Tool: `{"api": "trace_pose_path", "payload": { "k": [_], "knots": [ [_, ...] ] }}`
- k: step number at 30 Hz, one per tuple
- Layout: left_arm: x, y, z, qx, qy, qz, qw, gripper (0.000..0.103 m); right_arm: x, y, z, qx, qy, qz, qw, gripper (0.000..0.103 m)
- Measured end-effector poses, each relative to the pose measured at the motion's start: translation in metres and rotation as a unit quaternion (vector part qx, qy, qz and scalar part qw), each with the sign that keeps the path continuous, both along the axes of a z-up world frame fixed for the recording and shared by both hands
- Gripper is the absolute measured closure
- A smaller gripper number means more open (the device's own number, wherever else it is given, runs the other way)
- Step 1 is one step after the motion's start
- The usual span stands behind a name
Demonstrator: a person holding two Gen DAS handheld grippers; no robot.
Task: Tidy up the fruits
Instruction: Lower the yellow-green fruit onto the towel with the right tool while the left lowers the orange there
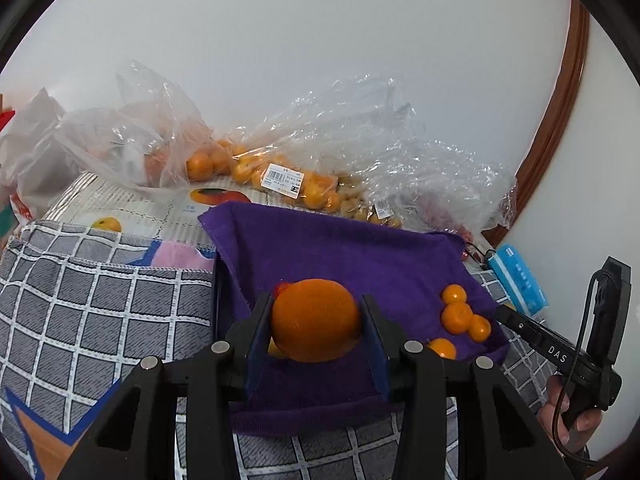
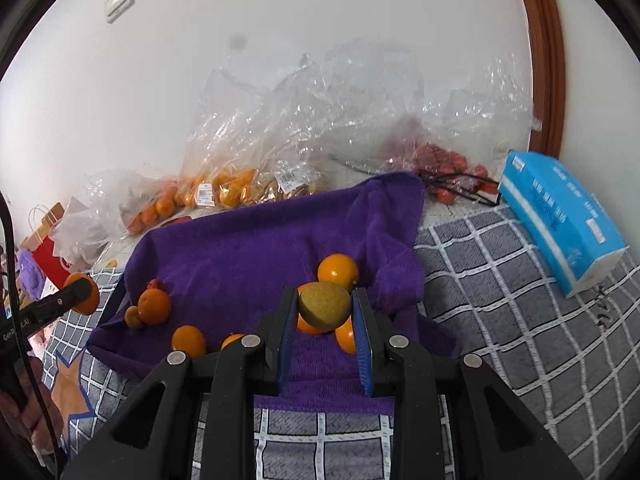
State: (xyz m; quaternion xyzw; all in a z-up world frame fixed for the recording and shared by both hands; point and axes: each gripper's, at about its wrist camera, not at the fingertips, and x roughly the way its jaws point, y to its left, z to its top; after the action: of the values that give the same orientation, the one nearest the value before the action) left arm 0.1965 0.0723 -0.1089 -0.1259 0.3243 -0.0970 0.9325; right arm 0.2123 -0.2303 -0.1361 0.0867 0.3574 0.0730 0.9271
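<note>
The left gripper (image 1: 316,320) is clamping a large orange (image 1: 316,326) above the purple towel (image 1: 340,252). The right gripper (image 2: 325,312) is gripping a yellow-green fruit (image 2: 325,306) over small oranges (image 2: 338,268) that are lying on that towel.

Blue tissue pack (image 2: 560,220) on checked cloth (image 2: 500,280); wall switch (image 2: 119,1) above

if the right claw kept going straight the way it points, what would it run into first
Likely the small orange lying on the purple towel, just beyond the greenish fruit that the right claw already grips. Depth is unclear; it might pass above it.
</note>
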Motion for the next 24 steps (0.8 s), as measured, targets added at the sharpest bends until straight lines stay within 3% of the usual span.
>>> {"api": "trace_pose_path", "payload": {
  "k": [12, 24],
  "knots": [
    [0.013, -0.017, -0.036, 0.019, 0.037, -0.027, 0.9988, 0.062, 0.006, 0.013, -0.020, -0.022, 0.022, 0.031, 0.999, 0.076],
    [0.014, -0.029, -0.042, 0.042, 0.046, -0.043, 0.9972, 0.062, 0.009, 0.025, -0.033, -0.041, 0.044, 0.044, 0.997, 0.076]
  ]
}}
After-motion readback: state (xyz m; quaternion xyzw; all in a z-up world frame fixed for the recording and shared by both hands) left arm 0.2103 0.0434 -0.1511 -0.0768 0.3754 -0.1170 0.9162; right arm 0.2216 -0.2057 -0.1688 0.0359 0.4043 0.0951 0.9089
